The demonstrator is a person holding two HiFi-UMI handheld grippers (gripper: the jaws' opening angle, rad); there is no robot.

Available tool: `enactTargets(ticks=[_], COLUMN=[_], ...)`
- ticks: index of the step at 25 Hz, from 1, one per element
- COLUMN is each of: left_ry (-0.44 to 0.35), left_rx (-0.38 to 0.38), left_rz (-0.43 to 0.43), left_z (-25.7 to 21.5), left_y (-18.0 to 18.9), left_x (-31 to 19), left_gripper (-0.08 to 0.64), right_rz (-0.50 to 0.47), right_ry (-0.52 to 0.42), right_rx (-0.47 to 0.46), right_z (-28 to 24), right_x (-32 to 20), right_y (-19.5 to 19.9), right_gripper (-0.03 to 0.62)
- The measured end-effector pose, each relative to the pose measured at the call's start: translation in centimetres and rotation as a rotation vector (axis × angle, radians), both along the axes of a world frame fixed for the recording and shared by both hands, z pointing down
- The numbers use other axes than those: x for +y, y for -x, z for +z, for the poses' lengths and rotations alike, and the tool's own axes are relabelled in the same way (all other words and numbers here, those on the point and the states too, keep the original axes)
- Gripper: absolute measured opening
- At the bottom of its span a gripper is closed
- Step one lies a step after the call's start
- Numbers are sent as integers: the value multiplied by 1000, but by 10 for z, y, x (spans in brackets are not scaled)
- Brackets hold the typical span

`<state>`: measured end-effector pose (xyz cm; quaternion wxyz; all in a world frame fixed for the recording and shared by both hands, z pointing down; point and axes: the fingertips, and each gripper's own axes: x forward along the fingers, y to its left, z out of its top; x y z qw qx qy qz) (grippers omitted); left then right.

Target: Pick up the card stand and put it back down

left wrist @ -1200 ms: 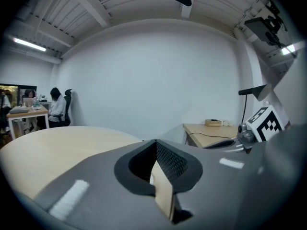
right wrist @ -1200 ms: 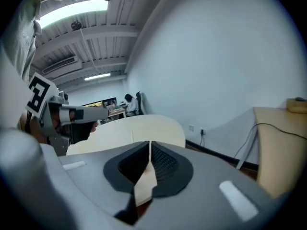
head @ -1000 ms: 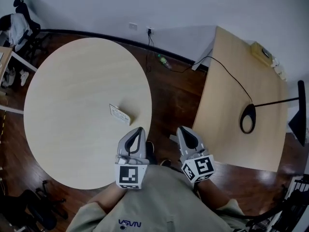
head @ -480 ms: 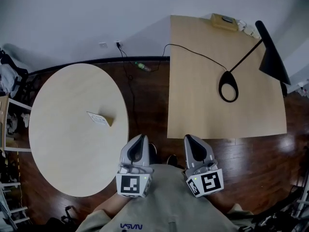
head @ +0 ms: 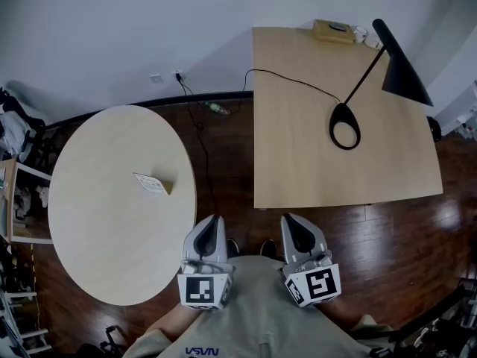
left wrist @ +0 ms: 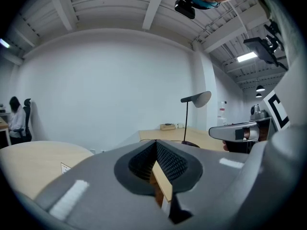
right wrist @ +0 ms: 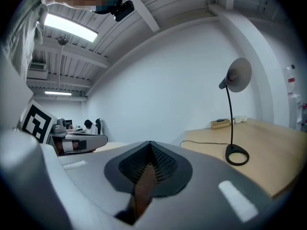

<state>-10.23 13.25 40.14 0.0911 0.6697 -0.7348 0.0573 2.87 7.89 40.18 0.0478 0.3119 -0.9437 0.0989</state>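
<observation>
The card stand, a small white card on a wooden base, sits on the round light-wood table towards its right side. In the left gripper view the card stand shows small and far off at the lower left. My left gripper is held close to my body, over the floor just off the table's right edge, well short of the stand. Its jaws meet at the tip with nothing between them. My right gripper hangs beside it over the dark floor, also shut and empty.
A square wooden table stands at the right with a black desk lamp, its cable and a small box at the back. A bottle lies on the floor by the wall. Chairs and a seated person are at the far left.
The head view has swung to the right: the round table and card stand slid left in the picture and the square table came into the middle. Both grippers stay shut near my body.
</observation>
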Motion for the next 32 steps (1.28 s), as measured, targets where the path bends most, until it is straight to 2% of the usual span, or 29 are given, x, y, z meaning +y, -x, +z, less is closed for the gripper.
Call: enactTargets(ticks=[5,9,14,17,22,26,32], left_ry=[23,19,25,-1,10,-12,17], left_rx=[5,44,45,43,44,44,52], left_rz=[18,5,44,43,47,33,45], left_z=[2,14,13,12,9,12,12], left_y=[20,37,35,36,40,44,43], left_x=[8,16,18,20,27,29,28], left_gripper=[8,8,8,8,8,8,8], right_rz=[3,-14,-8,-12,-22,-31,-34], right_ry=[-10,-10,0,-14,-18,-21,-22], right_rx=[-7,13,21,31,34,35,35], right_z=[-6,0,0,-3,-3,0,1], right_x=[12,24,29,32,40,42,41], right_y=[20,34,39,40,46,50,53], right_gripper=[0,0,0,0,0,0,0])
